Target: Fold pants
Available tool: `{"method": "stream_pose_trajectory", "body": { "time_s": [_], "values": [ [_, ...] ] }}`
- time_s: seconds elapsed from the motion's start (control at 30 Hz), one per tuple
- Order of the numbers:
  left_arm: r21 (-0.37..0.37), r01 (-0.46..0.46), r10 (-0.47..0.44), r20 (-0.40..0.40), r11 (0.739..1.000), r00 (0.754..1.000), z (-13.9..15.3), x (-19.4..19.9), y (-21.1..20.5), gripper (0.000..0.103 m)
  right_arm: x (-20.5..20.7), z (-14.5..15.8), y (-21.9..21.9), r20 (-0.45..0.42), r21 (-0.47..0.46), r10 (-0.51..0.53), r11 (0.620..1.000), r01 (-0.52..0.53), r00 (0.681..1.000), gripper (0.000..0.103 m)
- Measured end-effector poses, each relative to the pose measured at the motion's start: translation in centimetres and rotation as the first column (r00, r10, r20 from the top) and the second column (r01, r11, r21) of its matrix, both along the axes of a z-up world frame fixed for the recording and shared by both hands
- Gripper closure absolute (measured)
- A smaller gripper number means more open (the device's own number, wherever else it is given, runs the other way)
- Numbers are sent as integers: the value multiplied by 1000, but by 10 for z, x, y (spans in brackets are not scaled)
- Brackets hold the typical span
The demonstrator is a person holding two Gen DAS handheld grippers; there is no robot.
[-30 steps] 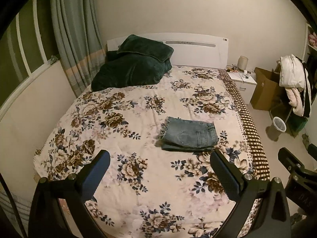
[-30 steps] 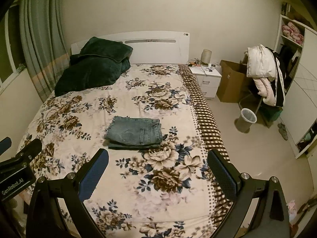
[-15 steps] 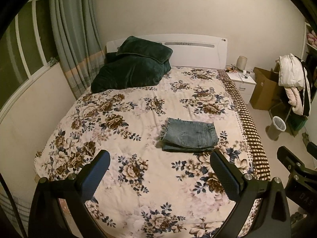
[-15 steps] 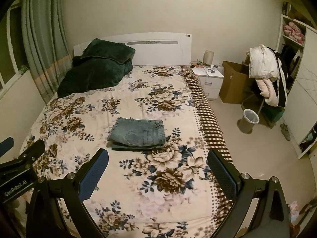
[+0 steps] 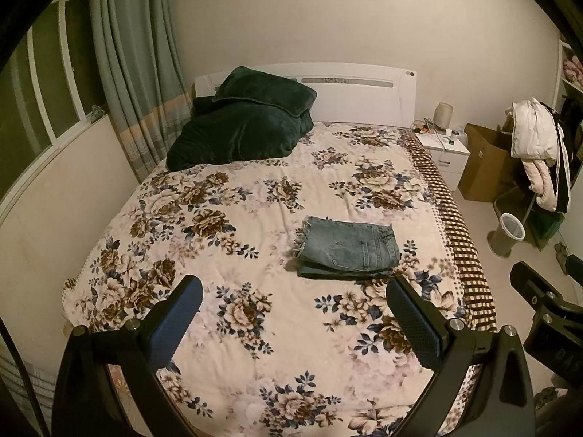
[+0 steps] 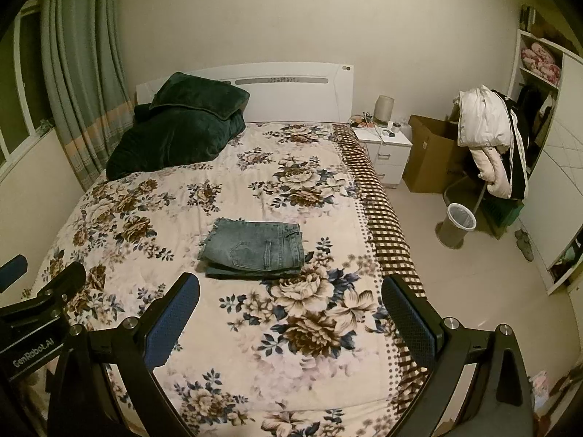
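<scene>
Two views are on file, taken in order.

Left wrist view: the left gripper occupies the lower part of the frame with its jaws spread wide and nothing between them; the blue-padded fingers hang above the near end of the bed, clear of the fabric. The pants (blue denim, already folded into a compact rectangular stack) lie flat on the floral bedspread right of frame centre, well apart from both fingers. A dark green blanket is heaped at the upper left of the bed against the white headboard. A curtain hangs at the upper left. At the right edge stand a white nightstand, a cardboard box and a waste bin. Part of the right gripper shows at the lower right edge.

Right wrist view: the right gripper fills the lower frame, jaws likewise wide apart and empty, poised over the near end of the bed. The pants sit left of centre, waistband toward the right, clear of the fingers. The left gripper shows at the lower left edge. The blanket is upper left, the nightstand and box upper right, the bin on the floor at right.
</scene>
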State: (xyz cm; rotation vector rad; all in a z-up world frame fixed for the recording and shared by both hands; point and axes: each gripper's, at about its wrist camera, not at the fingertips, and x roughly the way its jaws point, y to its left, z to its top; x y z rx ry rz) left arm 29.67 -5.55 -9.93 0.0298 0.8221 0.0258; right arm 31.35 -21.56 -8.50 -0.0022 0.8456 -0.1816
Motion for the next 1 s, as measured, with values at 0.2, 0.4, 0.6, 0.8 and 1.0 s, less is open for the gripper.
{"method": "stream_pose_trajectory", "body": {
  "time_s": [0.2,0.4,0.6,0.8,1.0],
  "values": [
    [1,1,-1,2,1000,1000,1,0,0,0,0,0,0,1,0,2,1000,-2,1000,1],
    [-4,6,-6,4,1000,1000,2,1,-1,0,-1,1,1,1,-3,-1,1000,1,1000,1],
    [-6,8,-8,5,1000,1000,3,2,-1,0,-1,2,1,1,-4,-1,1000,1,1000,1],
    [-4,6,-6,8,1000,1000,3,1,-1,0,-1,2,2,1,0,0,1000,0,1000,1],
    [-1,7,-7,11,1000,1000,6,4,-2,0,-1,2,2,3,-3,0,1000,0,1000,1]
  ]
}}
